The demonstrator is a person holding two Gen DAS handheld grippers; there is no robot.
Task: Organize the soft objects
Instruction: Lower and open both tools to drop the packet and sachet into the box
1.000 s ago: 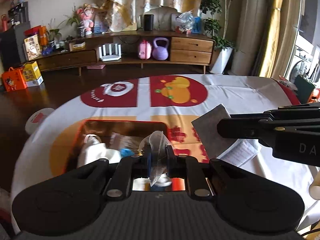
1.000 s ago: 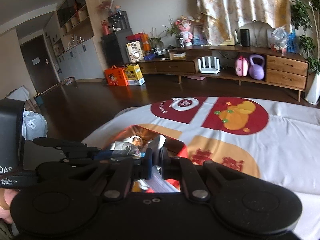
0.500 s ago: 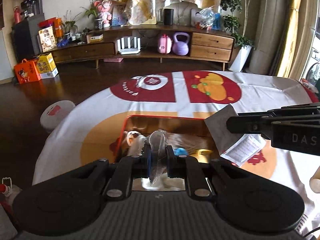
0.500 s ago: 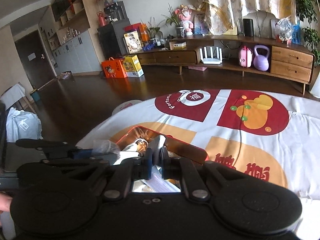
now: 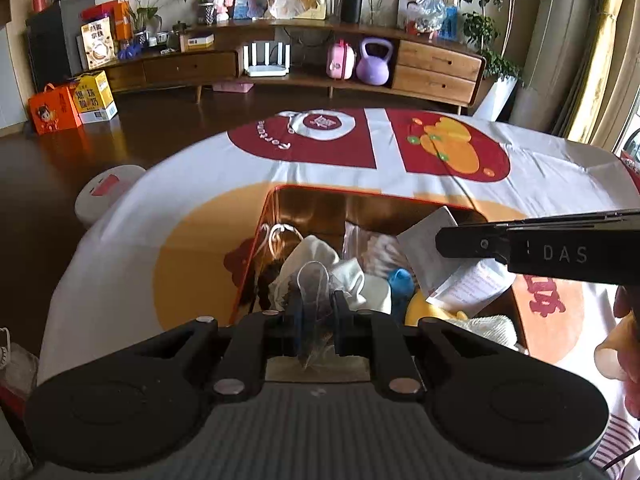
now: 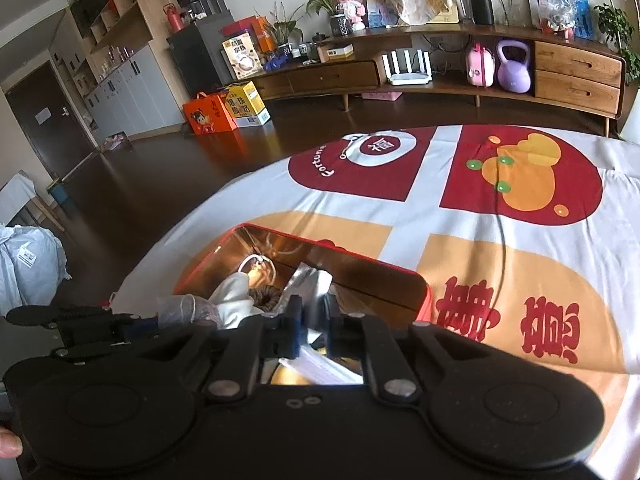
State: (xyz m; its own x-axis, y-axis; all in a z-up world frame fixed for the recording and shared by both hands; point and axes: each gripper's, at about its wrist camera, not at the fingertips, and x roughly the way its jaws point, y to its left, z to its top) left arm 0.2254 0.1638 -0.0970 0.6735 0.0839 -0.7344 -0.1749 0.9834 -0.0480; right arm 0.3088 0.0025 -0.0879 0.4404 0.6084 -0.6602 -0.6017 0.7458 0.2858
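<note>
Both grippers now low over the red tin, loads about to drop.
Left wrist view: our left gripper (image 5: 316, 320) stays clamped narrow on a clear plastic bag (image 5: 314, 280); the red tin (image 5: 360, 196) has swelled from 12 o'clock to centre, so we are lower. Right wrist view: our right gripper (image 6: 312, 320) pinches a silver foil pouch (image 6: 310, 284), jaws just easing open, the tin right below — release looks near.
</note>
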